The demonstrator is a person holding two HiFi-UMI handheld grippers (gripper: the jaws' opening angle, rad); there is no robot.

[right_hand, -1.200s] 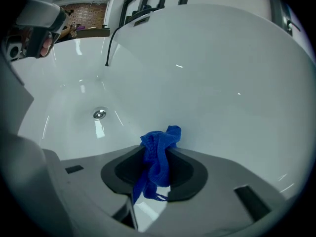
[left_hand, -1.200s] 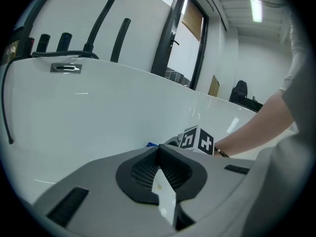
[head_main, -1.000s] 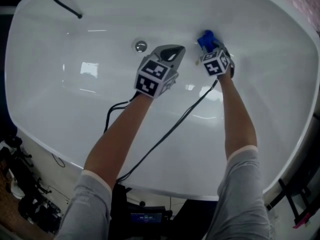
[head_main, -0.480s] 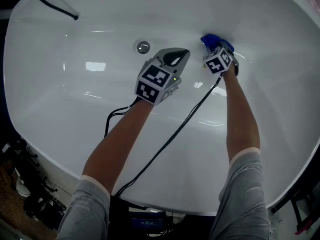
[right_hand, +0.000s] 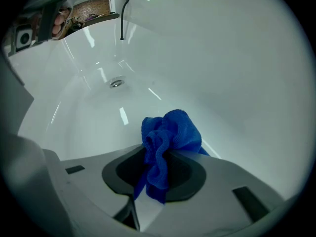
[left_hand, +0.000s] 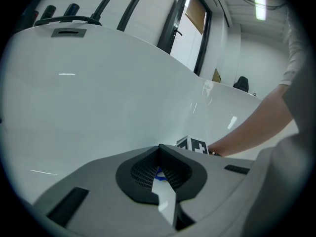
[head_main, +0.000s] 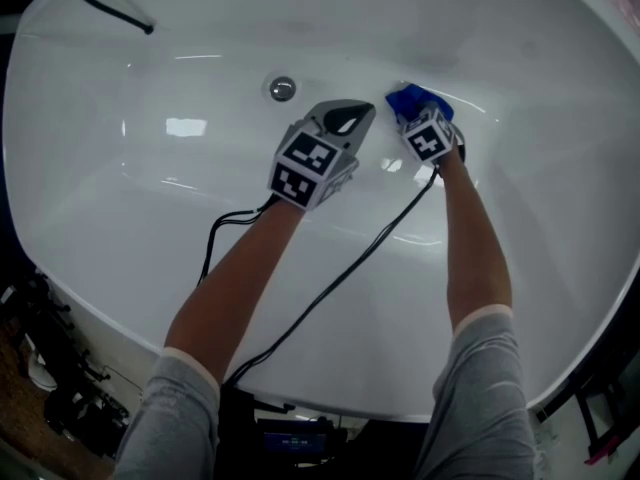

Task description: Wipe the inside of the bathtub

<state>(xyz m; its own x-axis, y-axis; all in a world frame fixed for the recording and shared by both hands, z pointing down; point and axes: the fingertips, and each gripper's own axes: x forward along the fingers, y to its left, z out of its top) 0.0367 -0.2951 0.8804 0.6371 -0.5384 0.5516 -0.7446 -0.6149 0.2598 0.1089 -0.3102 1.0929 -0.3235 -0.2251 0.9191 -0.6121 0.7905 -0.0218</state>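
Bright overhead glare on bathtub (head_main: 545,223), fisheye vignetting

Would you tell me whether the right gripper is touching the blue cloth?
Touching: in the right gripper view, the right gripper pinches the blue cloth between its jaws.

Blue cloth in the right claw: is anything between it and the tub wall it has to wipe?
Nothing visible. The crumpled blue cloth is clamped in the right claw, and only bare white bathtub wall lies ahead of it. The left claw, shut and empty, hangs off to the side.
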